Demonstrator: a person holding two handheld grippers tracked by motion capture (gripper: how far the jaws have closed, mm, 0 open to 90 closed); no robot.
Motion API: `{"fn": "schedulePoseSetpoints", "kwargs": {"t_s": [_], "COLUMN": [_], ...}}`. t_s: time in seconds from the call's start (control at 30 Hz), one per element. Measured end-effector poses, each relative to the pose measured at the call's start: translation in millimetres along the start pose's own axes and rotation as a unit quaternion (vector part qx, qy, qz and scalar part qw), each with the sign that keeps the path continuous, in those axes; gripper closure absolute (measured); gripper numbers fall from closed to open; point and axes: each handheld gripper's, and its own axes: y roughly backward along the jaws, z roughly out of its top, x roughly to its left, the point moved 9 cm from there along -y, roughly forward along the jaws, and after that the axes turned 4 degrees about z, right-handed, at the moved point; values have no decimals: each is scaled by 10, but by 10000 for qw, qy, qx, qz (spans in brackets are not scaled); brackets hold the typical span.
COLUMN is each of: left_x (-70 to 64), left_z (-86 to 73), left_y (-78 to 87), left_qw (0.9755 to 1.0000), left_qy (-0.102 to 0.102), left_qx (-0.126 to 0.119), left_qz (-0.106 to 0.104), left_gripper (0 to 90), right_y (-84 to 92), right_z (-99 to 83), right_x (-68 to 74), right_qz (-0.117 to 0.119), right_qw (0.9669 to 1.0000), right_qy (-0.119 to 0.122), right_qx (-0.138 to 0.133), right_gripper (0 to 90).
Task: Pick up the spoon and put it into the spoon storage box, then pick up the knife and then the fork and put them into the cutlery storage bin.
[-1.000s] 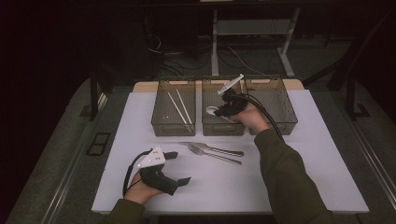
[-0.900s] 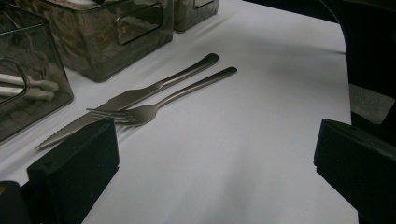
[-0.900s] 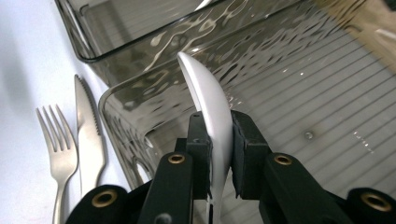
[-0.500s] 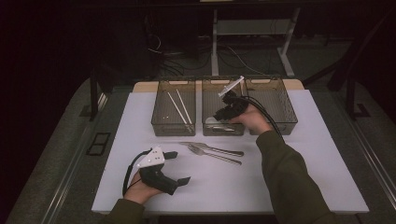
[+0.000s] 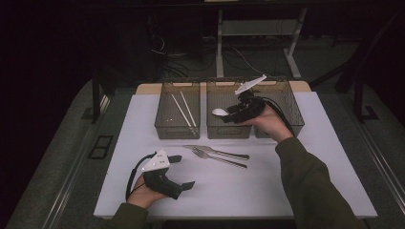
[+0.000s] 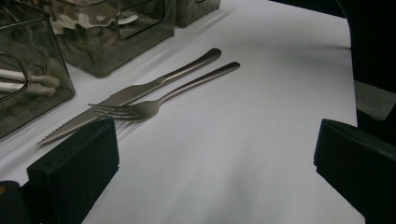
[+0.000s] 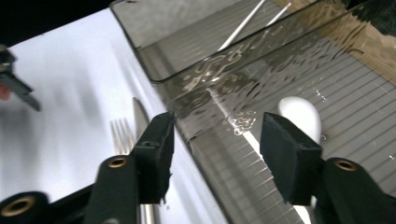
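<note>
A white spoon [image 5: 219,112] [image 7: 301,116] lies on the floor of the middle clear bin [image 5: 229,134]. My right gripper [image 5: 231,114] [image 7: 219,140] hovers over that bin's front wall. Its jaws have just been opening and nothing is between them. A steel knife [image 5: 220,151] [image 6: 140,91] and fork [image 5: 220,159] [image 6: 154,105] lie side by side on the white table [image 5: 248,191]. My left gripper [image 5: 184,171] [image 6: 215,158] rests open on the table at the front left, its jaws wide apart and empty, pointing toward the cutlery.
The left clear bin [image 5: 165,128] holds white chopsticks [image 5: 184,109] [image 6: 28,81] [image 7: 252,18]. A third bin [image 5: 292,102] stands at the right, behind my right hand. Dark floor, cables and a desk frame lie beyond the table.
My right gripper has opened, lifted a little and drawn back to the right, leaving the spoon lying in the middle bin. The left gripper has stayed where it was.
</note>
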Motion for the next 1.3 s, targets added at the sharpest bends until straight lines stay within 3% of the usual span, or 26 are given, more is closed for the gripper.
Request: {"fn": "schedulePoseSetpoints", "kwargs": {"t_s": [0.2, 0.37, 0.7, 0.97, 1.3], "left_x": [11, 21, 37, 34, -2], "left_z": [-25, -31, -42, -34, -34], "left_y": [-20, -23, -26, -13, -9], "left_qw": [10000, 10000, 9999, 9999, 9999], "left_qy": [44, 55, 58, 35, 6], "left_qx": [50, 54, 97, 76, 82], "left_qz": [11, 37, 82, 108, 76], "left_gripper": [0, 0, 0, 0, 0], "right_y": [198, 364, 624, 836, 775], "right_z": [-31, -110, -433, -622, -946], "right_x": [132, 247, 392, 467, 526], "right_qz": [-105, -30, -66, -105, -17], "right_qw": [9998, 9994, 9985, 9961, 9958], "right_qy": [96, 148, 168, 128, 27], "right_qx": [-123, -312, -526, -871, -912], "right_gripper": [369, 336, 307, 301, 304]}}
